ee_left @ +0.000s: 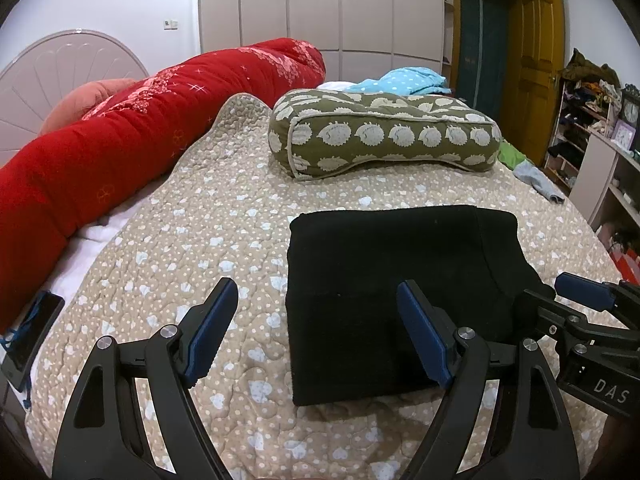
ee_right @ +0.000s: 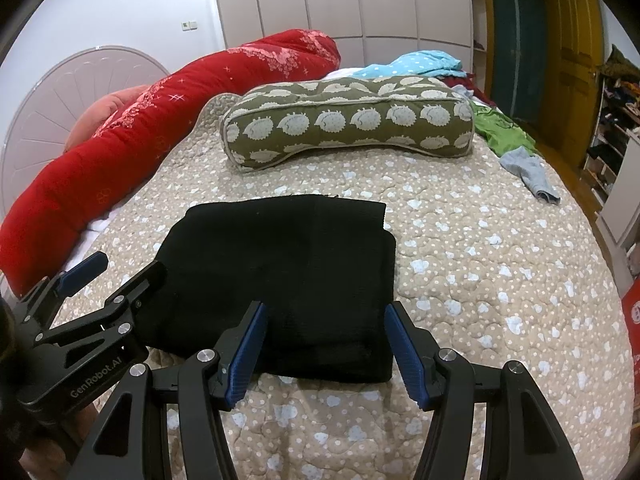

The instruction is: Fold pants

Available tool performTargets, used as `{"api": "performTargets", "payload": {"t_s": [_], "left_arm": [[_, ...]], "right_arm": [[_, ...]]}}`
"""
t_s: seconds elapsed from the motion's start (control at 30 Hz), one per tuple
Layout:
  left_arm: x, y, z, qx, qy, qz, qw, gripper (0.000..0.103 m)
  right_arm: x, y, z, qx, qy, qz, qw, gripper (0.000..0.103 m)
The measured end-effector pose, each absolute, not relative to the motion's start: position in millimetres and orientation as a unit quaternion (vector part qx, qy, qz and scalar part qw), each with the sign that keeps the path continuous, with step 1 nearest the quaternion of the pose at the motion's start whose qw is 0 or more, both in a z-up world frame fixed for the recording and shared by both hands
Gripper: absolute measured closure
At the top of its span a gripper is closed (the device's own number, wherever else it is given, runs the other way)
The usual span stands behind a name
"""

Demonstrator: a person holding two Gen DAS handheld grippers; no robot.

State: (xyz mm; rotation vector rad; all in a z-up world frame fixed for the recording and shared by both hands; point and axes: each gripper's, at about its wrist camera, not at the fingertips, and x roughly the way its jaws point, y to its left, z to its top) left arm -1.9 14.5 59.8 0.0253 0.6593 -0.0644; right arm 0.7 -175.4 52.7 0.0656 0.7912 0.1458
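Observation:
The black pants [ee_left: 400, 280] lie folded into a compact rectangle on the beige quilted bedspread [ee_left: 200, 220]; they also show in the right wrist view [ee_right: 288, 272]. My left gripper [ee_left: 318, 334] is open and empty, hovering over the near left edge of the pants. My right gripper [ee_right: 324, 350] is open and empty, just above the near right corner of the pants. Each gripper shows in the other's view: the right one at the far right [ee_left: 560, 292], the left one at the lower left [ee_right: 124, 268].
An olive hedgehog-print pillow [ee_left: 384, 132] lies behind the pants. A long red rolled quilt [ee_left: 120, 132] runs along the left. Blue dotted cloth [ee_left: 404, 80], green and grey clothes [ee_right: 516, 144] sit at the far right. A phone [ee_left: 28, 332] lies at the left bed edge.

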Motion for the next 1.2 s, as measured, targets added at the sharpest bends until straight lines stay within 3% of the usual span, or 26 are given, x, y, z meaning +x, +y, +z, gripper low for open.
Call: {"api": "performTargets", "payload": {"t_s": [0.83,1.2], "left_arm": [[5,17,48,0.011,0.347,-0.034,0.937,0.021],[3,16,51,0.016,0.342,-0.03,0.939,0.021]], "right_arm": [[8,-182,28,0.035,0.417,0.073,0.905,0.038],[-6,-196,43,0.044,0.396,0.053,0.916,0.038]]}}
